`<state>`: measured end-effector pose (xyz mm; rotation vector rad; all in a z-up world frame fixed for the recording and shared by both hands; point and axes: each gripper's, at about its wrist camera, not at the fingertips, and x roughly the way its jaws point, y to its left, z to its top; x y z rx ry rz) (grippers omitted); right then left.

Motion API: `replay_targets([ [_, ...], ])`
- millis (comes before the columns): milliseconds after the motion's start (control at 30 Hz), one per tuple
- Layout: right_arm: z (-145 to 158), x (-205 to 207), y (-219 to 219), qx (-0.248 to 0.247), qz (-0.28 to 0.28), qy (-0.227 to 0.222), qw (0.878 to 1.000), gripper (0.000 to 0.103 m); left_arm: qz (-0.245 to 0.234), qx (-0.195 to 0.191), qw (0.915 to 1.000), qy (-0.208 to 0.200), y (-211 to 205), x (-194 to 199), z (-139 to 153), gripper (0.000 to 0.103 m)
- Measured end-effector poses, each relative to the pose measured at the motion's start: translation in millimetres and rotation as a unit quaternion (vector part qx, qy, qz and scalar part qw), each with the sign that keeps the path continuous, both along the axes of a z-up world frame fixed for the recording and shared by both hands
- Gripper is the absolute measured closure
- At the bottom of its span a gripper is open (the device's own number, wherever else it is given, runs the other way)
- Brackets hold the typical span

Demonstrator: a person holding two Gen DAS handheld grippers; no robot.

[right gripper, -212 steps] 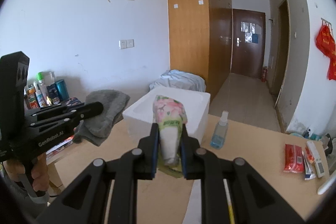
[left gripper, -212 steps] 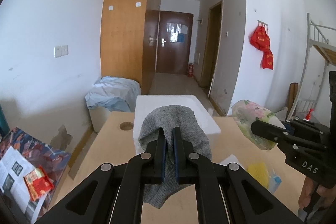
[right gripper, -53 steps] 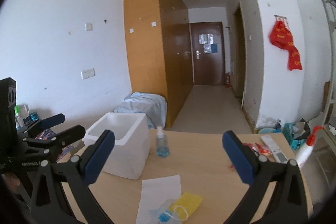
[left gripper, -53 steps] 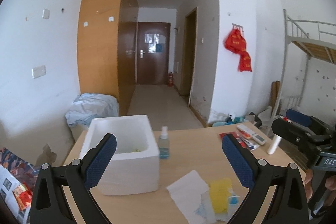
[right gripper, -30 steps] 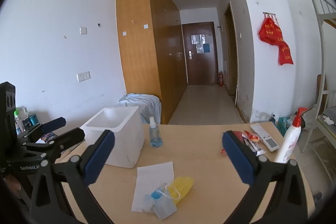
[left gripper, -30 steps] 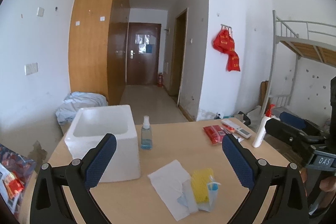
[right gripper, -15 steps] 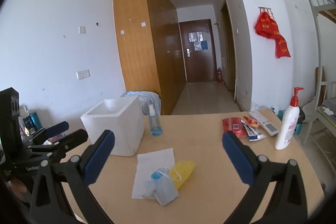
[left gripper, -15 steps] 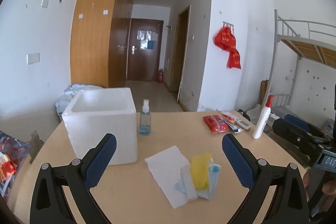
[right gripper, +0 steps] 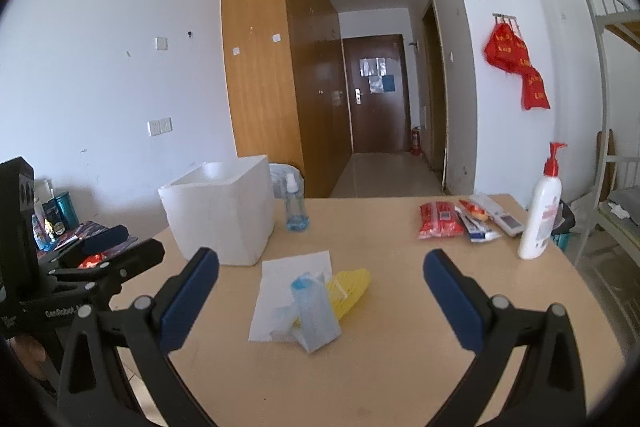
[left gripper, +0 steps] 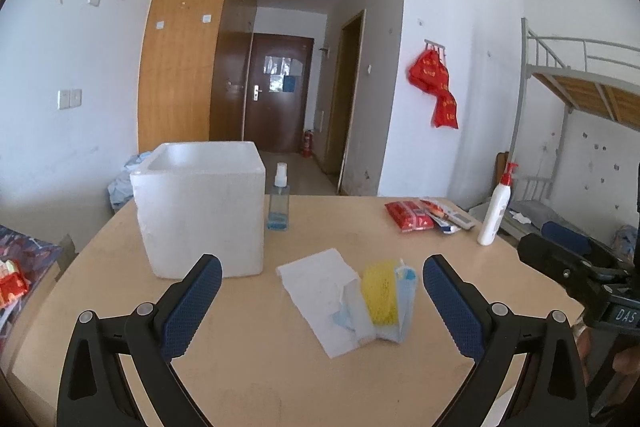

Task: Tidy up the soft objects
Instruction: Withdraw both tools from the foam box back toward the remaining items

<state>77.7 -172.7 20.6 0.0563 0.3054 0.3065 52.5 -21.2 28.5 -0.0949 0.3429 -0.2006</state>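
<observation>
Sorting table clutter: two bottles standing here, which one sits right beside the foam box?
The small clear spray bottle with blue liquid, beside the white foam box. The tall white pump bottle with the red top stands far off, near the table's right edge.

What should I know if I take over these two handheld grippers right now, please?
Left gripper: open, empty, above the table's near edge.
Right gripper: open, empty, likewise.
White foam box: back left on the table; its inside is hidden from here.
Still out: white cloth with a yellow mesh piece and pale blue face masks piled on it, mid-table, just ahead of both sets of fingers.
Left to do: put that pile in the box, probably.
The spray bottle and pump bottle are hard, so probably leave them.
</observation>
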Motion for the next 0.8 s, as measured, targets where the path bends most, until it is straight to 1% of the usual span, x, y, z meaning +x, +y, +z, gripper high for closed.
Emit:
replay_targets([
  [233,-10,-4,3,0.003,0.005,0.009,1.0,0.0,0.0,0.01,0.9999,-0.005,0,-11,-12,0.002],
  [333,-11,-2,5,-0.004,0.006,0.011,1.0,0.0,-0.002,0.008,1.0,-0.002,0,-11,-14,0.002],
  [800,-32,20,12,-0.004,0.017,0.051,0.999,0.0,-0.007,0.018,0.9994,0.027,-1,8,-31,0.002],
])
